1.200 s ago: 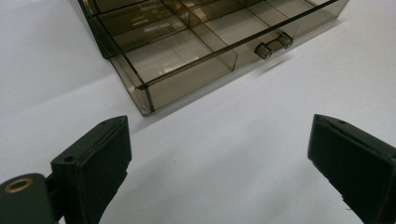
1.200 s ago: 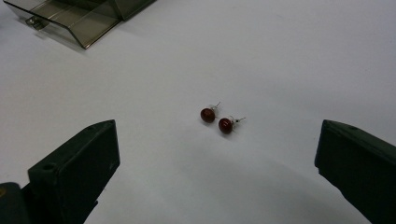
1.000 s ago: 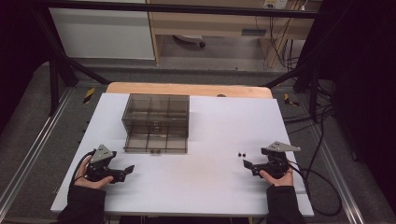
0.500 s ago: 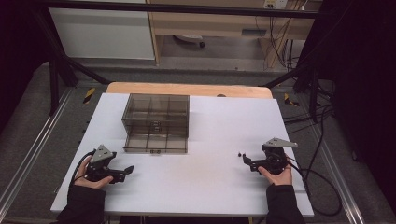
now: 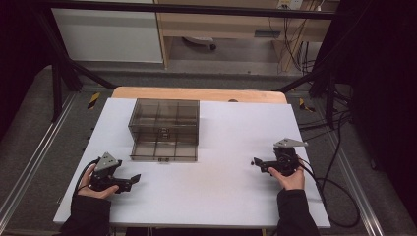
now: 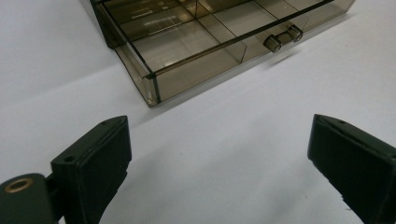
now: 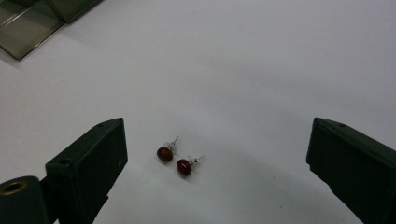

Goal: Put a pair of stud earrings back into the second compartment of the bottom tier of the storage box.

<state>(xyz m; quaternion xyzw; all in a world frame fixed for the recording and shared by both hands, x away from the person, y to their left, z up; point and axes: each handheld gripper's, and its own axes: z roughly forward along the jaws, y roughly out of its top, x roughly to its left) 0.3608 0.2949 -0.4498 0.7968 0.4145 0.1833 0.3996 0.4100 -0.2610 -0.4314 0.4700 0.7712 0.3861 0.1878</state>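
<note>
Two earrings (image 7: 173, 159) lie between right gripper's (image 7: 217, 163) spread jaws; left gripper (image 6: 219, 163) spread; no legible writing.

White counter (image 5: 216, 196) with a wooden strip along its far edge. A smoky, see-through organizer box (image 5: 164, 129) with divided compartments sits on the left-centre part; its lower drawer is pulled out toward the person. Left tool (image 5: 132, 181) rests on the counter near the front left corner, held by the left hand (image 5: 93, 187), pointing right. Right tool (image 5: 256, 162) sits near the right edge, held by the right hand (image 5: 290, 178), pointing left. Jaw gaps too small to judge here. Black cables (image 5: 339, 196) trail off the right side.
</note>
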